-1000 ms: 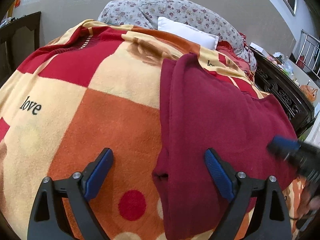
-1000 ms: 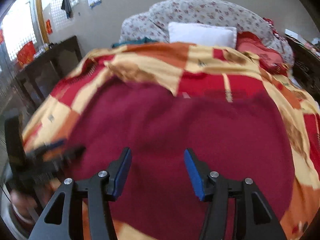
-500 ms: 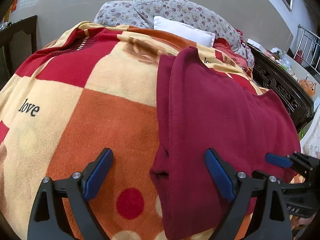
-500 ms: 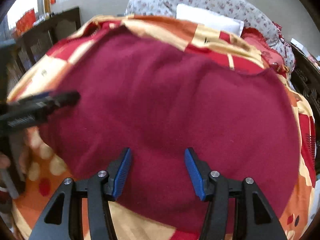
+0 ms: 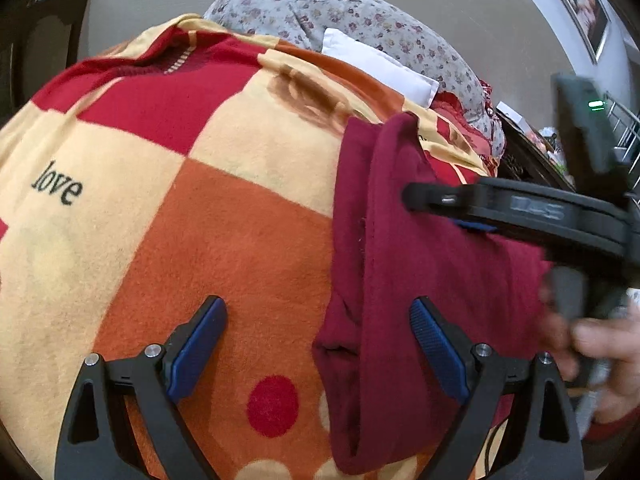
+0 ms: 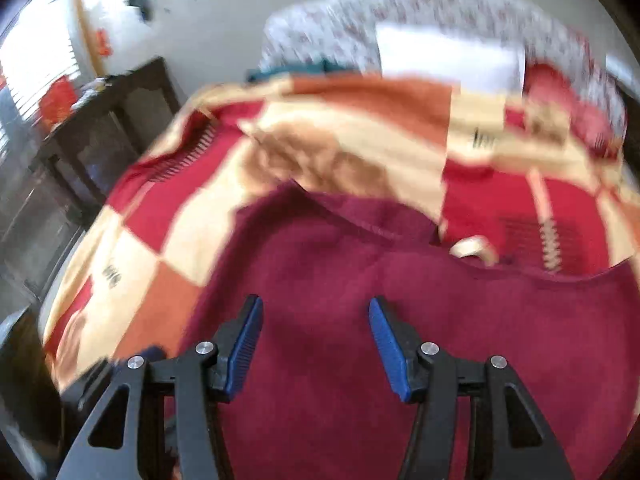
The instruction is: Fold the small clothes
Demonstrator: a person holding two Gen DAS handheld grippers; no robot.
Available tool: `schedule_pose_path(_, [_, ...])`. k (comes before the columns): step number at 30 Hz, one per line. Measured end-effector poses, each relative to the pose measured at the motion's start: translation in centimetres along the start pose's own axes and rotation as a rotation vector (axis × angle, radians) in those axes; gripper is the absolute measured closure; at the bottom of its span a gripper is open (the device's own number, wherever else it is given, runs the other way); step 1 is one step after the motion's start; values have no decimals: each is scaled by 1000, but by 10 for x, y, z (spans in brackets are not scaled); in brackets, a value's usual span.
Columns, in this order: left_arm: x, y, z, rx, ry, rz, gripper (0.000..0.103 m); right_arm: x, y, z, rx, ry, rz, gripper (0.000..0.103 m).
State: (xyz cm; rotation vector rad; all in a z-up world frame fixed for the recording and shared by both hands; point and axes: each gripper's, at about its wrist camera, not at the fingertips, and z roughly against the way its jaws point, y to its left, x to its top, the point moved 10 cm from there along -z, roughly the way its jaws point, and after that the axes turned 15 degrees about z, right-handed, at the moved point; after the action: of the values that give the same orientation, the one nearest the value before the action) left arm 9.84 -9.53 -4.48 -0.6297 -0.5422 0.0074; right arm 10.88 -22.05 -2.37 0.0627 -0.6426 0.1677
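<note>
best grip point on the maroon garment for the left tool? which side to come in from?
Probably the doubled left edge of the maroon garment, near its bottom corner. That edge lies folded over in a raised ridge on the blanket, so a finger could slide under it. Bring the left tool in from the blanket side, low and moving rightward; it is open and already straddles that edge.

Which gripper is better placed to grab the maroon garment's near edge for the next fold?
Probably left. The left gripper is open and straddles the folded near edge of the maroon garment on the blanket. The right gripper, also open, is over the garment's middle, and its view is motion-blurred.
</note>
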Motion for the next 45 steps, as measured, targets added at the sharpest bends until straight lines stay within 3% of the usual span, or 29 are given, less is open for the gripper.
schedule_pose_path(6, [-1,-3,0,1,0,-7,9,9,7,3,0,2,-38,36])
schedule_pose_path(8, [-2,-3,1,-3,3,0,9,14,19,6,28,4,-29,26])
schedule_pose_path(13, [-1,-1,3,-24,13,26,9,26,43,-17,23,78,27,19])
schedule_pose_path(18, [-2,-1,4,-25,14,30,8,29,47,-48,-123,194,141,11])
schedule_pose_path(19, [-2,-1,4,-24,13,27,8,31,49,-51,-147,201,172,15])
schedule_pose_path(20, [-2,-2,3,-22,12,24,7,31,48,-54,-174,194,190,29])
schedule_pose_path(22, [-2,-2,3,-23,10,22,6,29,43,-53,-212,161,218,42])
schedule_pose_path(24, [-4,-4,4,-26,2,20,4,27,39,-40,-180,113,209,60])
schedule_pose_path(26, [-4,-7,5,-39,-7,25,3,25,28,-21,-66,60,107,81])
schedule_pose_path(31, [-13,-26,2,-126,42,24,3,17,10,18,84,-44,-11,83])
schedule_pose_path(34, [-23,-38,-1,-137,66,-35,4,14,6,27,112,-73,-43,83])
schedule_pose_path(35, [-24,-40,0,-145,64,-45,16,12,5,26,120,-73,-54,83])
schedule_pose_path(36, [-25,-42,1,-156,67,-53,42,9,5,26,128,-71,-64,83])
schedule_pose_path(38, [-26,-43,1,-155,80,-65,59,6,6,26,140,-70,-76,79])
schedule_pose_path(40, [-26,-44,3,-167,78,-61,65,6,9,26,141,-79,-65,76])
schedule_pose_path(45, [-27,-58,18,-201,24,-136,74,8,21,19,172,-55,-69,52])
